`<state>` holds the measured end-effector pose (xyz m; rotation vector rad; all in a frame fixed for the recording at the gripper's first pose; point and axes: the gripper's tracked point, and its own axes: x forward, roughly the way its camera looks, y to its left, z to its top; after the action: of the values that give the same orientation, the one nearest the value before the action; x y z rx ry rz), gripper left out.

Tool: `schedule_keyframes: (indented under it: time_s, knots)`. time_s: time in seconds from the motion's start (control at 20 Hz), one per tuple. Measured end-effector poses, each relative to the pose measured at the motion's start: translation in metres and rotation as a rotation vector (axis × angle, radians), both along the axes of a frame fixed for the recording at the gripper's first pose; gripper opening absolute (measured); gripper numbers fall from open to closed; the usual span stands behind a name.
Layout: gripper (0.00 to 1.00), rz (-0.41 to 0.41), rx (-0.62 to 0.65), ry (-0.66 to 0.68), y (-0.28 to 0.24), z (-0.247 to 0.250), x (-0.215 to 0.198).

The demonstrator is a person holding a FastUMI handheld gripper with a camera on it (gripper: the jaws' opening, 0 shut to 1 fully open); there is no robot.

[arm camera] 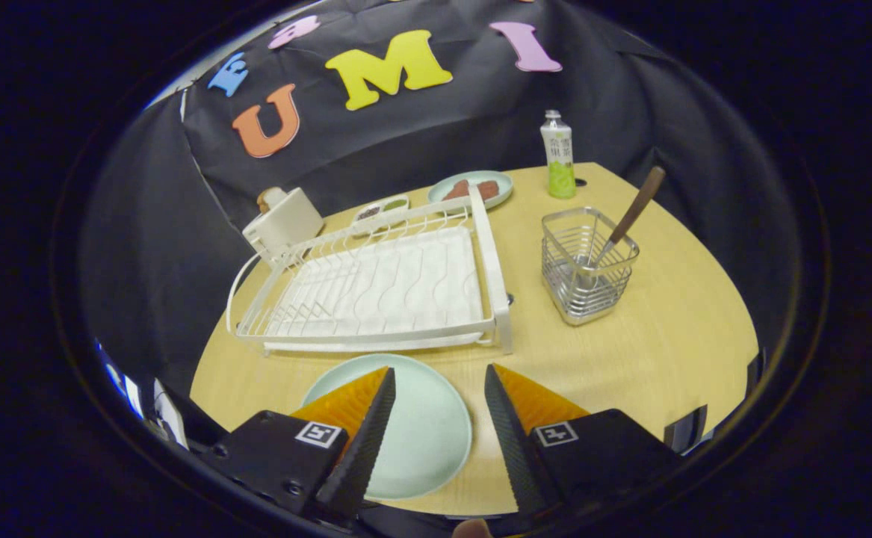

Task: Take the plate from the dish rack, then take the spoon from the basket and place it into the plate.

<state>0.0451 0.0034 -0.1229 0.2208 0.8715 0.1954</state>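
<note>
Hovering released, gripper [439, 388] partly hides plate [421, 433]; spoon [626, 220] bowl seemingly inside basket [589, 273].

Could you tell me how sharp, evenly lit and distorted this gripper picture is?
Gripper view: even light, soft shadows; fisheye bends the white wire dish rack and wooden table; pale green round plate sharp between the open gripper fingers.

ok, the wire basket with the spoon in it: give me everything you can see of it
The wire basket is a small square caddy of shiny metal wire, with horizontal bars, a thicker rim and an open top. It stands upright on the wooden table, right of the white dish rack and apart from it, nearer than the green bottle. One spoon leans inside, brown handle jutting out over the far right corner. The hand-held gripper is open, well short of it, over the pale green plate.
</note>
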Motion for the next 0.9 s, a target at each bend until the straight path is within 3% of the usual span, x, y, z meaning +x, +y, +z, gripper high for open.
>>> schedule_keyframes:
  time_s: [0.25,0.55,0.9]
  knots:
    - [0.92,-0.035,-0.054,-0.172,-0.025,0.021,-0.006]
    - [1.0,-0.11,-0.198,-0.474,-0.081,0.045,-0.023]
    - [1.0,-0.174,-0.212,-0.581,-0.131,0.037,-0.023]
